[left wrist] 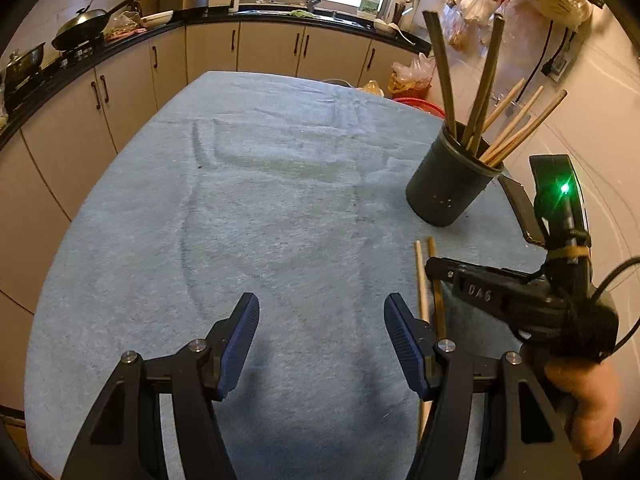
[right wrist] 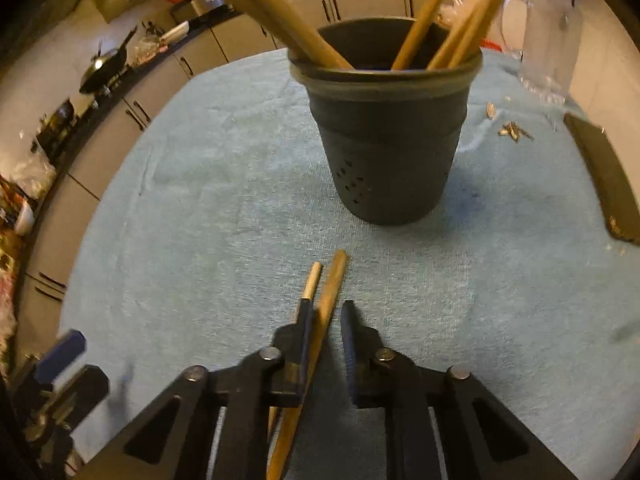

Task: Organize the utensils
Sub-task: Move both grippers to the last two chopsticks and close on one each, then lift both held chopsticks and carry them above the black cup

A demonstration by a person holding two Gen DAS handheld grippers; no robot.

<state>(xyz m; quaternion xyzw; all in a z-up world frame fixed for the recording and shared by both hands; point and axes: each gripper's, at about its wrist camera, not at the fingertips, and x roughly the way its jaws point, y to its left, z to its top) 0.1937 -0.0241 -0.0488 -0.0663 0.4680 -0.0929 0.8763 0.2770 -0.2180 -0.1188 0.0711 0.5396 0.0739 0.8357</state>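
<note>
A dark utensil holder (left wrist: pixel 452 184) stands on the blue cloth at the table's right side, with several wooden chopsticks and two dark sticks in it; it also shows in the right wrist view (right wrist: pixel 386 152). Two wooden chopsticks (right wrist: pixel 328 292) lie on the cloth in front of it, also seen in the left wrist view (left wrist: pixel 424 284). My right gripper (right wrist: pixel 326 320) is low over them, jaws narrowly apart, one chopstick between the fingers and the other under the left finger. My left gripper (left wrist: pixel 322 320) is open and empty over bare cloth.
The blue cloth (left wrist: pixel 260 184) covers the table. A dark flat object (right wrist: pixel 604 176) lies at the right edge, with small seed shells (right wrist: pixel 514 130) near it. A clear container (right wrist: pixel 550 48) stands behind. Kitchen counters (left wrist: pixel 120 40) run behind the table.
</note>
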